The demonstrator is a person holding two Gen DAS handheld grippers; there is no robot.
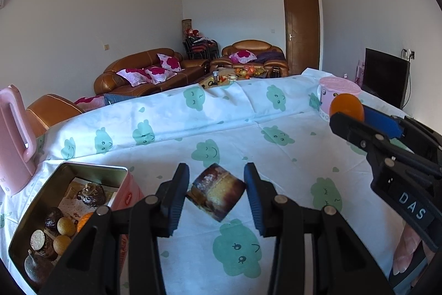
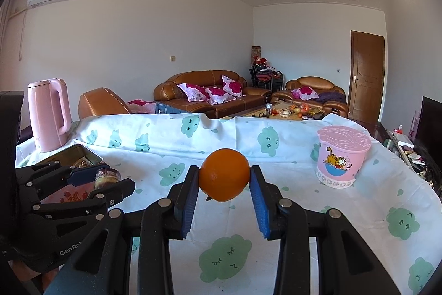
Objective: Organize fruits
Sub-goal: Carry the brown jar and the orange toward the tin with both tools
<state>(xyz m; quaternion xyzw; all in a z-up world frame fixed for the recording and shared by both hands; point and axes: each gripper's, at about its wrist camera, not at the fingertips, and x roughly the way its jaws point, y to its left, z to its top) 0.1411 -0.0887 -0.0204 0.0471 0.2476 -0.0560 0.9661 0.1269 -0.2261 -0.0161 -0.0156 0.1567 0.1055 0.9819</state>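
Carrying: right gripper (image 2: 224, 179) clamping an orange (image 2: 224, 174), left gripper (image 1: 216, 191) gripping a browned fruit chunk (image 1: 216, 191), both above the tablecloth (image 1: 276, 156). Next, probably lowering each into the tin (image 1: 33, 214).

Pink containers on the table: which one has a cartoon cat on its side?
The lidded pink bucket at the table's right; the pink kettle at the left is plain, with a handle.

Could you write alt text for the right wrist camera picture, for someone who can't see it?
An orange is pinched between the two fingers of the right gripper, held above a table covered in a white cloth with green clouds. A pink lidded cup stands to the right; at left are the left gripper and a pink kettle.
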